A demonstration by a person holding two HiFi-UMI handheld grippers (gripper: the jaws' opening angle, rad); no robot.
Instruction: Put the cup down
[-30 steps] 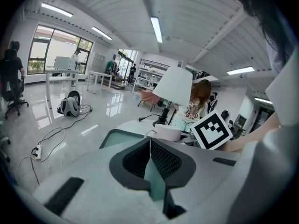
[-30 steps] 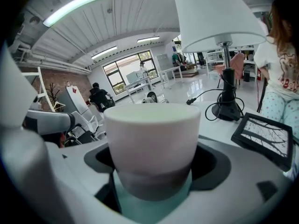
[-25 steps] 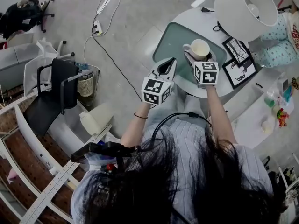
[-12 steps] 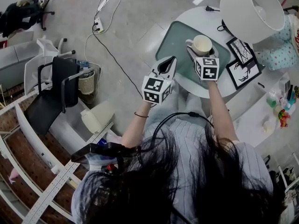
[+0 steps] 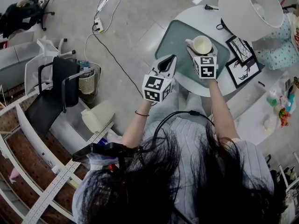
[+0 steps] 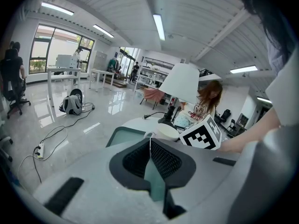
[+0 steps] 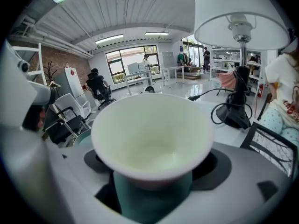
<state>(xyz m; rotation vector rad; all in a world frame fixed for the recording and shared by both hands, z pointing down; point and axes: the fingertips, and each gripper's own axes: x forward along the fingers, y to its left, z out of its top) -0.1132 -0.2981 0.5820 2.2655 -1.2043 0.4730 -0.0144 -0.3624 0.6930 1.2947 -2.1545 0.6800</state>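
- Right hand-held gripper [image 5: 198, 54]: its jaws stand on either side of the white cup [image 7: 152, 134] and pinch its lower body. The marker cube faces the person.
- Cup: upright with its mouth upward. In the head view its handle points toward the left. It sits over the teal mat [image 5: 175, 38], gripped between the right jaws. Whether its base touches the mat cannot be told.
- Left hand-held gripper [image 6: 150, 148]: its jaws are pressed together with nothing between them. It is held at the near edge of the table [image 5: 196, 17], beside the right hand-held gripper and apart from the cup.
- Mat: a rounded rectangle lying flat on the round white table.
- Table lamp [image 5: 250, 10]: it has a white shade, and its dark base and cord stand on the table beyond the cup.
- Framed pictures [image 5: 240, 55]: they have black frames and lie on the table to the right of the cup.
- Power strip [image 5: 97, 28]: it lies on the grey floor with its cable trailing, well apart from the table.
- Black chair [image 5: 56, 90]: it stands on the floor at the far left.
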